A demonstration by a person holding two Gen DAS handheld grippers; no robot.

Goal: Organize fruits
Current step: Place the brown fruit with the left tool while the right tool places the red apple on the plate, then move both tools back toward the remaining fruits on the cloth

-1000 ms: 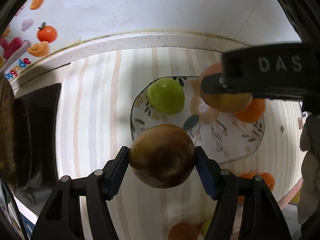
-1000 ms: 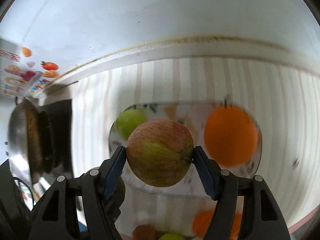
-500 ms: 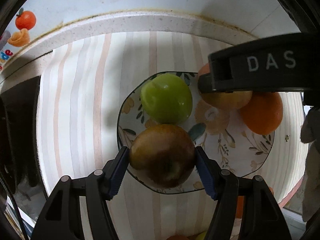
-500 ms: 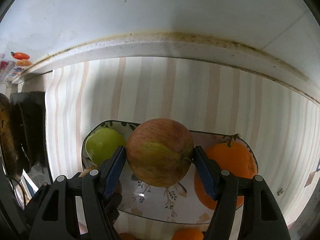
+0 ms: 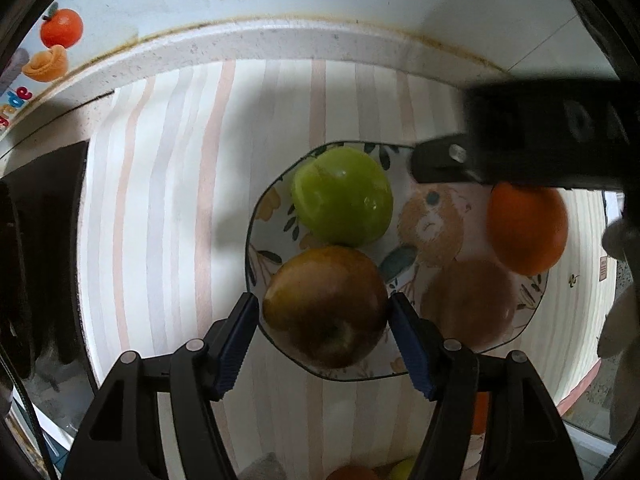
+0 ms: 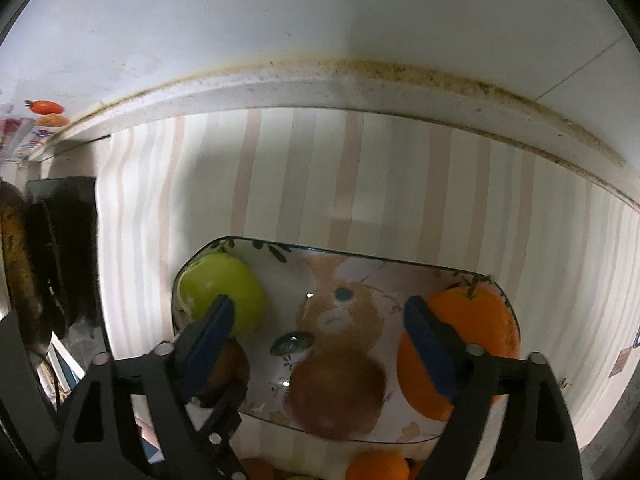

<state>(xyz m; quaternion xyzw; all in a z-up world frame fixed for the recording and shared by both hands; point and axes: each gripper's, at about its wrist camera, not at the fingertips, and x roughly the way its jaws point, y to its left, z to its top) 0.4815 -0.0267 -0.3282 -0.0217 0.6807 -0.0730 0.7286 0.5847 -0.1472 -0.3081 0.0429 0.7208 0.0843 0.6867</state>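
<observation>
A home kitchen, by every sign. A speckled stone desk (image 5: 248,46) set against a white tiled wall (image 6: 320,12), with a grimy yellowed seam along the join. Over the desk, a cloth (image 6: 360,168) in pale pink and grey stripes. On the cloth, a flowered plate (image 6: 400,276) with a green apple (image 6: 216,288), an orange (image 6: 480,312) and a reddish apple (image 6: 336,396) on it. At far left, a dark stove (image 6: 64,240) with a worn pan (image 6: 16,272) on it. On the wall at upper left, bright stickers (image 5: 60,28) of fruit and letters, household decoration rather than shop or lab gear.
</observation>
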